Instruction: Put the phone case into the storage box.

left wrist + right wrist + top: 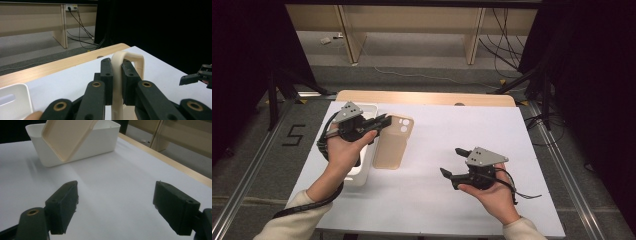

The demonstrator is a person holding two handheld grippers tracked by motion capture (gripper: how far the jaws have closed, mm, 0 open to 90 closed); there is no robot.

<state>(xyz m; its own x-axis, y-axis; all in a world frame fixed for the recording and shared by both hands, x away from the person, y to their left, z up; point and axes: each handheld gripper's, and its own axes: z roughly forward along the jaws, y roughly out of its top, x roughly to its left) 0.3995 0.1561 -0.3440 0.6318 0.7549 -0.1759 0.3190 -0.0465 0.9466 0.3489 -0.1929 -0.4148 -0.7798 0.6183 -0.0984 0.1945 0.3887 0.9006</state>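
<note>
Object: beige phone case (392,141), an empty shell with a camera cut-out at its far end.
Location: held up off the white table (447,145), just beside the white bin (368,107) at the table's left; seen from the right gripper view it hangs tilted in front of the bin (100,140).
Left gripper (379,121): jaws nearly together, clamped on one thin side wall of the case (117,75); the rim runs up between the two pads.
Right gripper (453,162): jaws spread wide, nothing between them, low over bare table, well apart from the case.
Weight (judged): very light; one gripper carries it easily.
Stiffness (judged): a thin shell, likely to flex and twist under squeeze; cannot tell whether rubbery or hard plastic.
Surface (judged): smooth, matte; may pivot in an edge pinch.
Fragility (judged): low; unlikely to break if dropped.
Best hold (judged): pinch across a long side wall near mid-length, pads flat on inner and outer face; avoid the camera cut-out corner, where the material is thinnest.
</note>
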